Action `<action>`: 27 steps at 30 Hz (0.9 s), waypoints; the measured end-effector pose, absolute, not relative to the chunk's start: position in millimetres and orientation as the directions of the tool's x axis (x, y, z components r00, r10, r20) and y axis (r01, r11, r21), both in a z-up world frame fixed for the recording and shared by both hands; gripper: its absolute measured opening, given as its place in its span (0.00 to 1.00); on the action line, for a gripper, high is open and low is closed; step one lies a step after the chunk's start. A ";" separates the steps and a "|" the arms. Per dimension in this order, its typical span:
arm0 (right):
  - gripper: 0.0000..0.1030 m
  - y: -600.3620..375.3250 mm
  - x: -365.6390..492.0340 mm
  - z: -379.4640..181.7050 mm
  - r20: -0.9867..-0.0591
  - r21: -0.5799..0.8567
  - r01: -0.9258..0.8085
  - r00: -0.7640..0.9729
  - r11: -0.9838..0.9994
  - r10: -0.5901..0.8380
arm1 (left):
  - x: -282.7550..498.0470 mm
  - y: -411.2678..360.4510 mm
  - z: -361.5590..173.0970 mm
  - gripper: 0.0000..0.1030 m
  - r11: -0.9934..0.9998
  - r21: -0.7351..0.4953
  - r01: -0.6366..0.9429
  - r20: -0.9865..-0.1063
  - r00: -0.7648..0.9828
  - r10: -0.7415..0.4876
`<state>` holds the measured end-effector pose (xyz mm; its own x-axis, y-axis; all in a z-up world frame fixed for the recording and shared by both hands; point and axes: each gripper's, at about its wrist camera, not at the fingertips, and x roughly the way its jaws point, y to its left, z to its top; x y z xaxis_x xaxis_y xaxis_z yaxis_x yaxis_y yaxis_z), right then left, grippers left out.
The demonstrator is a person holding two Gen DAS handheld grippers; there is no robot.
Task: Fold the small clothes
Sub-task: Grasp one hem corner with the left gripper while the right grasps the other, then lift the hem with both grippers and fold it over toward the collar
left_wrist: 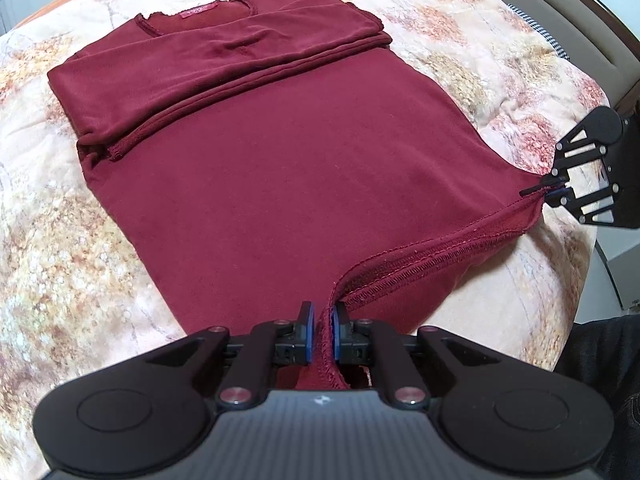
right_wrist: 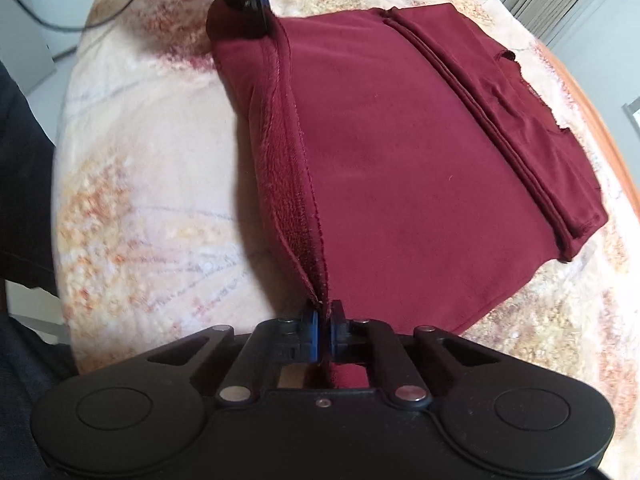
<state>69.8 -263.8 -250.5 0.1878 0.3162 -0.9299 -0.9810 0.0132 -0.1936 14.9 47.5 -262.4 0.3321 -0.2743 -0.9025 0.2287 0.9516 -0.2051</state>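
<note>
Patterned bedspread (left_wrist: pixel 52 240) fills both views, edge dropping off at lower right of the left wrist view. Soft and loose, so could ride up with any lift.

Dark red shirt (left_wrist: pixel 280 152) spread flat across centre of frame, sleeves (left_wrist: pixel 224 64) already folded over the chest at upper left. Stack loose; a jerk on the hem likely to slide or spill it.

Hem (left_wrist: pixel 440 248) raised into a ridge running from bottom centre to right edge in the left wrist view. Risk of sag in the middle if the ends rise unevenly, giving a crooked fold line.

Left gripper (left_wrist: pixel 322 322) at bottom centre, clamped on one hem corner, cloth bunched between blue pads (left_wrist: pixel 306 328). Bite looks shallow; slip possible under tension.

Right gripper (right_wrist: pixel 324 322) at bottom centre of its own view, closed tight on the other corner. Only a thin edge caught; may hold one layer only, leaving the back layer behind.

Cable (right_wrist: pixel 80 20) at upper left of the right wrist view, well clear.
</note>
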 end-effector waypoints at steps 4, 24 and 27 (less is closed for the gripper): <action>0.04 -264.8 85.8 -239.4 -0.931 -0.152 -0.987 0.162 0.055 0.328 | 12.6 42.9 -256.6 0.21 0.940 -0.209 0.270 -0.892 0.342 -0.296; 0.04 -256.2 118.8 -218.1 -0.921 -0.127 -0.983 0.167 0.132 0.353 | 11.5 34.3 -254.6 0.08 0.909 -0.162 0.385 -0.914 0.289 -0.285; 0.04 -254.5 128.6 -209.1 -0.914 -0.137 -0.981 0.178 0.134 0.366 | 18.5 45.3 -246.5 0.08 0.913 -0.176 0.368 -0.904 0.307 -0.298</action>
<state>128.6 -254.5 -209.1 0.1776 0.3658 -0.9136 -0.9814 0.1344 -0.1370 18.5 45.3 -246.5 0.3069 -0.2975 -0.9040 0.3678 0.9132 -0.1757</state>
